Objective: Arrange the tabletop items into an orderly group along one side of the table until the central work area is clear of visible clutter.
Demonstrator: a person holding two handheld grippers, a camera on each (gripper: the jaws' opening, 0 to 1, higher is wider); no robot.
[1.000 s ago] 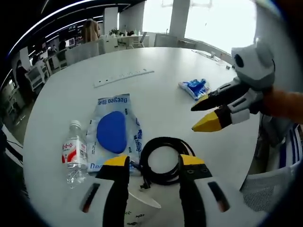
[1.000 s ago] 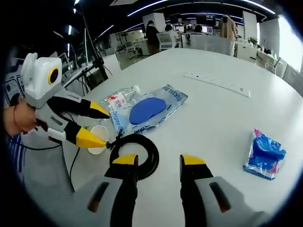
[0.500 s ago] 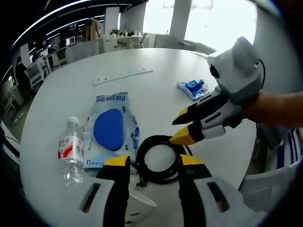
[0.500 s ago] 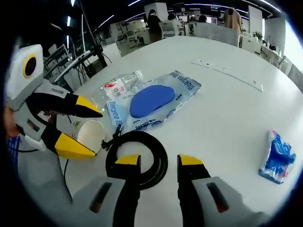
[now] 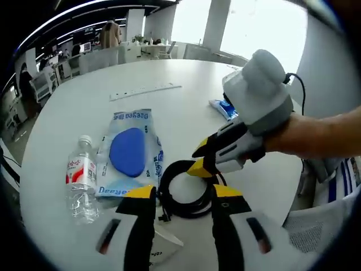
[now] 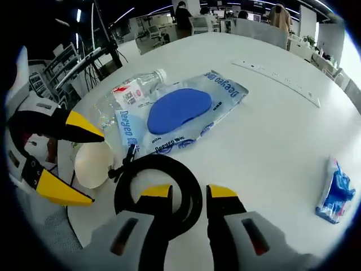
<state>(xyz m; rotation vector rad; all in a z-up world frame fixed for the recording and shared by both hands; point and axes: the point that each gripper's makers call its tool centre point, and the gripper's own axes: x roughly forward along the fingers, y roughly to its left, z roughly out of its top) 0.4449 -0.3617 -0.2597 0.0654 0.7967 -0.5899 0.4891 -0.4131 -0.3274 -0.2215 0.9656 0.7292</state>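
Cable coil [image 6: 159, 191] flat near table [image 5: 186, 121] edge, just below blue pouch [image 6: 179, 117] and bottle [image 5: 82, 179]; no long axis as a ring, plug end poking toward cup [image 6: 93, 164]. Right gripper [image 5: 196, 159] closer than a second ago, now over the coil's rim, jaws narrowly apart, nothing held yet; grasp looks imminent. Left gripper [image 6: 73, 164] wide open beside cup, empty

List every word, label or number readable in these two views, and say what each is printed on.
"Deeyeo": on the top edge of the clear wipes pack, and along its edges in the right gripper view.
Red and white label on the water bottle: print too small to read.
Blue packet: no legible text.
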